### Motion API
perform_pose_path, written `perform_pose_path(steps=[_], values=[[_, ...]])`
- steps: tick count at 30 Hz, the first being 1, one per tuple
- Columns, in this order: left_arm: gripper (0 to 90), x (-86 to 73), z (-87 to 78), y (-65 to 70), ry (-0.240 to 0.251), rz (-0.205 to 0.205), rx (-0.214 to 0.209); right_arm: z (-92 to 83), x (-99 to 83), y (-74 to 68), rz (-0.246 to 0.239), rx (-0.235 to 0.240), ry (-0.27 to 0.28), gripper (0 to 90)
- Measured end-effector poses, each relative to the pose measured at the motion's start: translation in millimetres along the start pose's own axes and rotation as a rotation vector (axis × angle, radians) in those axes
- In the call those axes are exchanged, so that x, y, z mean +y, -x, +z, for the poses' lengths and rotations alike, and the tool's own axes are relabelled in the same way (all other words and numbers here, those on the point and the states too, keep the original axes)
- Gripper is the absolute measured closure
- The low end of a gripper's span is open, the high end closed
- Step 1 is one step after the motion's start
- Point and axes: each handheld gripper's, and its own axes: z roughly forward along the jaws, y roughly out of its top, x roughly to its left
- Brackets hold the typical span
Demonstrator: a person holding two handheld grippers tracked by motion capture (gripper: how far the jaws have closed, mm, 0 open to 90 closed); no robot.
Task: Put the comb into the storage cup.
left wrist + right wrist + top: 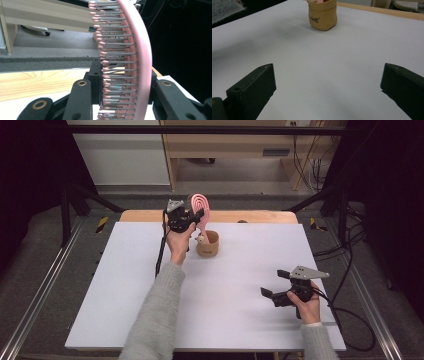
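Just above the small tan fabric pouch (208, 244), left gripper (194, 218) clamped on pink oval pin-bristle hairbrush (200, 206), long axis near upright, handle end downward; right gripper (274, 284) agape, well apart.

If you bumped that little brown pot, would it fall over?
Probably, yes. The brown pot looks soft and paper-like, so likely light. The pink hairbrush, held by the left gripper, stands tall out of it, so it seems top-heavy. On the smooth white table it might slide first.
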Motion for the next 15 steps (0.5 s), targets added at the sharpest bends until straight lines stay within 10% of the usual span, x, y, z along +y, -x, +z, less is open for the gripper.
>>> perform_pose_path(steps=[15], values=[[60.4, -2.3, -8.3, -15.0, 0.005, -0.017, 0.031, 0.5, -0.1, -0.1, -0.004, -0.002, -0.002, 0.4]])
